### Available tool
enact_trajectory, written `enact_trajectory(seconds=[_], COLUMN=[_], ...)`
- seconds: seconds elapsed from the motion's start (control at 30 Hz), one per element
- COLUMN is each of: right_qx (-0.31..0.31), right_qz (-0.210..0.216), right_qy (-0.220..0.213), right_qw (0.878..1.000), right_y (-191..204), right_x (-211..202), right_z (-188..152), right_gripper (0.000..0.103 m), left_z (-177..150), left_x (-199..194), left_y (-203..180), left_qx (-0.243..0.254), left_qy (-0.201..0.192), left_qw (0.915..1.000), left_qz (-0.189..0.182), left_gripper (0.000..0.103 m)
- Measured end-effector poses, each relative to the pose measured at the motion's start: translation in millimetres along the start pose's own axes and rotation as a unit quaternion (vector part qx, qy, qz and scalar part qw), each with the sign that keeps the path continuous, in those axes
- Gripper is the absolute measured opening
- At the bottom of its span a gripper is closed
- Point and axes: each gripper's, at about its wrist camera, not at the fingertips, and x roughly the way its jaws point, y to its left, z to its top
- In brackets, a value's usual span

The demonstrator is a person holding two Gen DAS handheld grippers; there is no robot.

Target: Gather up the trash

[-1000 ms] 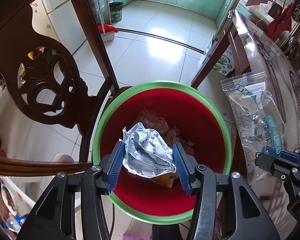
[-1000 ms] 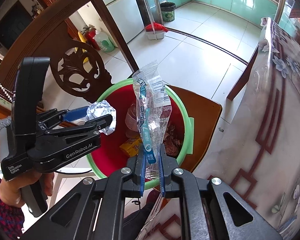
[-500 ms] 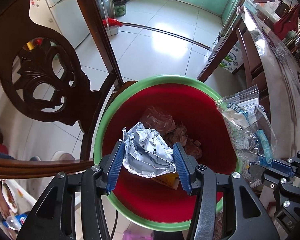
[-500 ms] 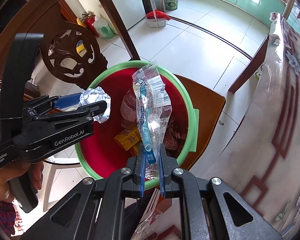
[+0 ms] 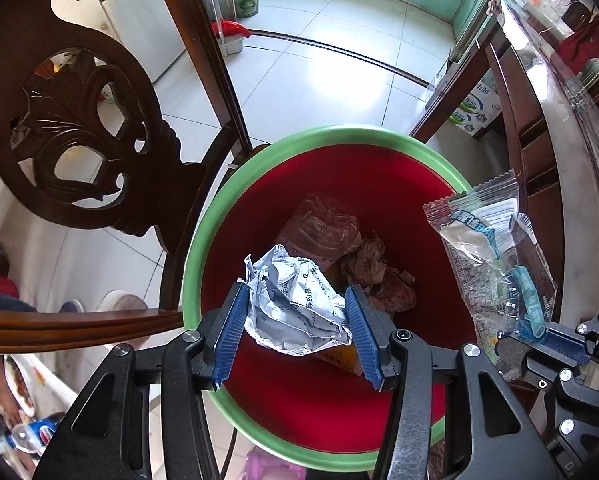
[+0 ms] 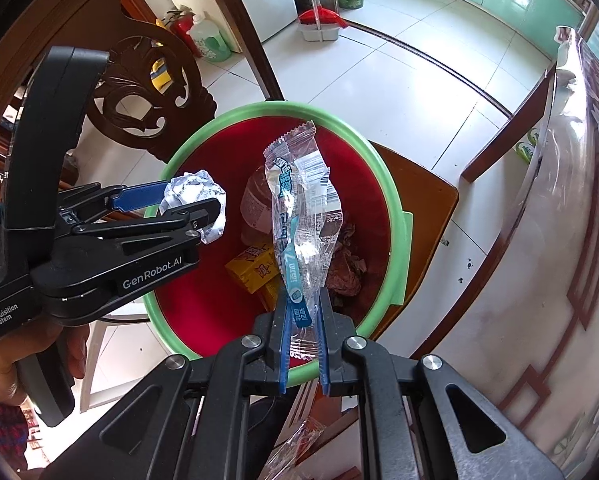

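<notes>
White floor tiles and teal cabinets fill the background, with a carved wooden chair (image 5: pixel 99 132) whose seat carries a red bin with a green rim (image 5: pixel 203 240).

From the left wrist camera, the left gripper (image 5: pixel 297 332) is clamped on a crumpled paper ball (image 5: pixel 295 304), held over the bin's near side above a crushed plastic bottle (image 5: pixel 323 228) and brown wrappers. At the right edge the right gripper (image 5: pixel 539 332) pinches a clear plastic wrapper (image 5: pixel 495 256) that hangs over the rim.

From the right wrist camera, the right gripper (image 6: pixel 302 320) is closed on the lower end of the clear plastic wrapper (image 6: pixel 299 216), which stands upright above the red interior. The left gripper (image 6: pixel 203 208) with the crumpled paper ball (image 6: pixel 195 196) sits over the bin's left rim (image 6: pixel 171 168). A yellow carton (image 6: pixel 255 268) lies inside. A table with a patterned cover (image 6: pixel 559 240) stands to the right.

The risks, as I judge them: the light wrapper may cling to the blue pads or drift past the rim when released, and the paper ball, so near the edge, could bounce off the rim onto the floor.
</notes>
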Motion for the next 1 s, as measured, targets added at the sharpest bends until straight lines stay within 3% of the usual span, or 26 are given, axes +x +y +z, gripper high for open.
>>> enact_trajectory(seconds=[0.73,0.8,0.9,0.93,0.97,1.0], right_qx=[-0.026,-0.027,-0.025,-0.024,-0.023,-0.022], right_qz=[0.005,0.003,0.000,0.001,0.002,0.003], right_qy=[-0.001,-0.003,-0.007,-0.010,-0.015,-0.021], right_qw=[1.000,1.000,1.000,1.000,1.000,1.000], right_y=[7.4,6.6,4.6,3.9,4.1,3.8], right_x=[1.0,0.3,-1.6,-3.1,-3.6,-5.7], right_z=[-1.8,-1.9,-2.4,-2.7,-2.4,-3.1], right_gripper=[0.009,0.010,0.031,0.047,0.057,0.059], left_z=[-2.1,-2.6,-2.6,-2.6,-2.9,-3.4], left_x=[4.8,5.7,6.4,5.2,3.5,2.2], left_y=[1.9,2.8,3.6,3.8,4.1,4.1], left_qx=[0.009,0.006,0.000,0.000,-0.001,-0.002], left_qy=[0.015,0.017,0.017,0.013,0.009,0.006], left_qw=[0.9998,0.9998,0.9998,0.9998,0.9998,0.9998], left_qz=[0.011,0.009,0.013,0.017,0.020,0.018], left_gripper=[0.049,0.053,0.070,0.080,0.083,0.083])
